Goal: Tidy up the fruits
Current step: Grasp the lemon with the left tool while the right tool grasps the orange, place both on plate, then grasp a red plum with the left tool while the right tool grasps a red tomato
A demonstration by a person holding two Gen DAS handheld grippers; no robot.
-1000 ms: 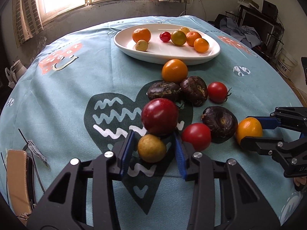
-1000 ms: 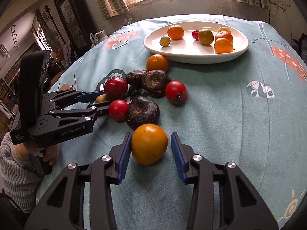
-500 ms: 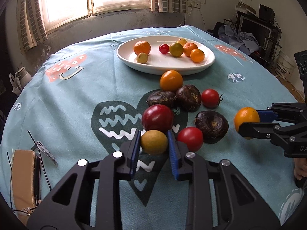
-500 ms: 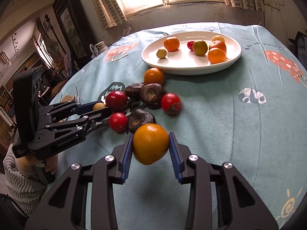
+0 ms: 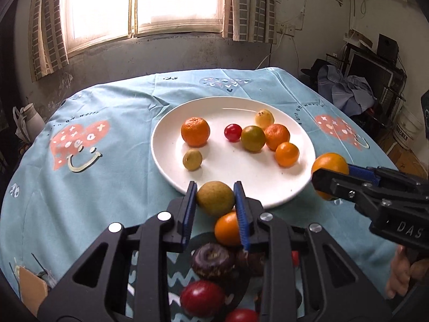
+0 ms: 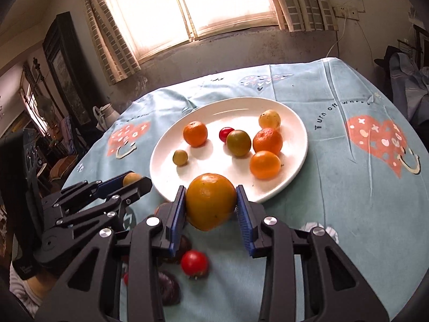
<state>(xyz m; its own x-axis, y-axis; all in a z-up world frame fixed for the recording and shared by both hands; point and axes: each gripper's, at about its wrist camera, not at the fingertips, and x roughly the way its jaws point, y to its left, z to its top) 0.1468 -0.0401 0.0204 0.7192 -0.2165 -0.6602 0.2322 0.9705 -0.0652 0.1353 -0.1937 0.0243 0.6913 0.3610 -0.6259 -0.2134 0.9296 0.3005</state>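
Observation:
My left gripper (image 5: 215, 200) is shut on a small yellow-green fruit (image 5: 215, 198) and holds it above the near rim of the white plate (image 5: 166, 166). My right gripper (image 6: 211, 202) is shut on an orange (image 6: 211, 200) just before the plate's near rim (image 6: 300, 166); it also shows in the left wrist view (image 5: 330, 167) at the plate's right edge. The plate holds several small fruits, among them a tangerine (image 5: 195, 131) and a cherry tomato (image 5: 232, 132). The left gripper shows in the right wrist view (image 6: 132, 181) with its fruit (image 6: 130, 178).
On the blue tablecloth below the grippers lie an orange (image 5: 228, 228), dark brown fruits (image 5: 213, 261), a red plum (image 5: 202, 297) and a red tomato (image 6: 194, 262). A window wall stands behind the table. Cluttered shelves (image 5: 375, 67) stand at the right.
Both grippers have lifted their fruits off the table and carried them forward to the plate's near rim. The loose fruits now lie beneath and behind the fingers.

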